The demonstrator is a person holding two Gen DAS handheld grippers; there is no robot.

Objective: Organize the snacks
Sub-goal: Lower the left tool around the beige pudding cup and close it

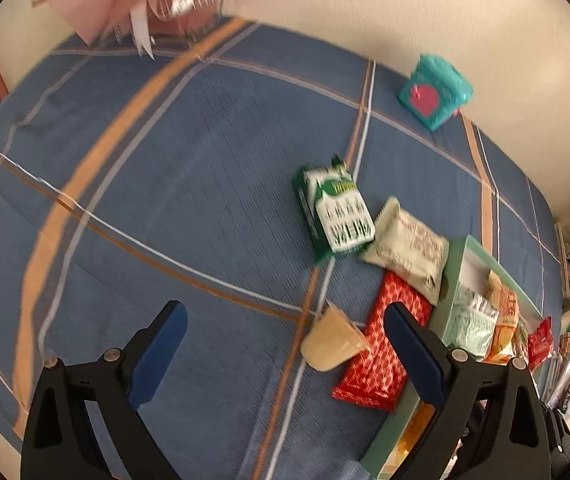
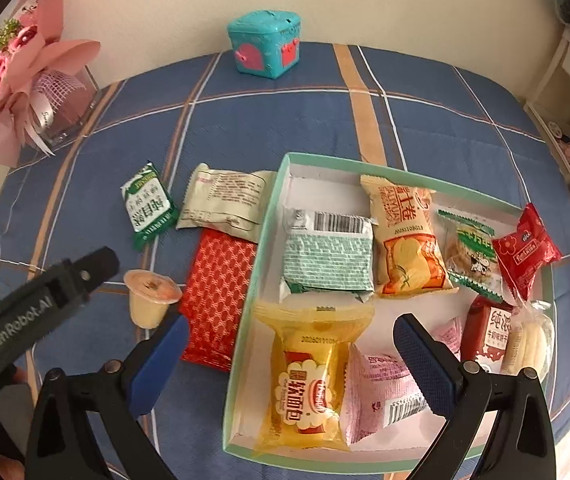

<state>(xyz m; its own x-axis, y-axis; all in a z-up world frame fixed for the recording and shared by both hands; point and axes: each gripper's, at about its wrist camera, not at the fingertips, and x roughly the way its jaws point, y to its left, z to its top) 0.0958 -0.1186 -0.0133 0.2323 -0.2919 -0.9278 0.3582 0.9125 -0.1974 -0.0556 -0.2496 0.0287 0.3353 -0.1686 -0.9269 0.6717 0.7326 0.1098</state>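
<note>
The worktop point(image 2: 285, 120), covered by a blue plaid cloth, carries the box point(image 2: 281, 168), a shallow pale-green tray with a white floor; all positions below are given relative to this box. Inside the box lie most of the snacks: a yellow bread pack point(image 2: 305, 380) at the near end, a pink packet point(image 2: 377, 396) beside it, a green-and-white packet point(image 2: 329, 256) at mid-floor, an orange packet point(image 2: 409, 240) next to that, and several smaller packets toward the far side wall, including a small red packet point(image 2: 525, 252) leaning on the rim. Judged from this layout, the task is well past halfway. Four items remain outside the box, all just beside its left wall: a long red packet point(image 2: 217, 296) touching the wall, a beige packet point(image 2: 225, 204) above it, a green packet point(image 2: 147, 204) farther out, and a jelly cup point(image 2: 151, 296) nearest the left claw point(image 1: 285, 356). The left claw is spread wide and empty, hovering over the cloth near the jelly cup and red packet. The right claw point(image 2: 293, 364) is likewise spread wide and empty, above the near end of the box. A teal container point(image 2: 265, 48) and a pink bouquet point(image 2: 17, 72) stand well apart from the box and are probably not part of the task.
</note>
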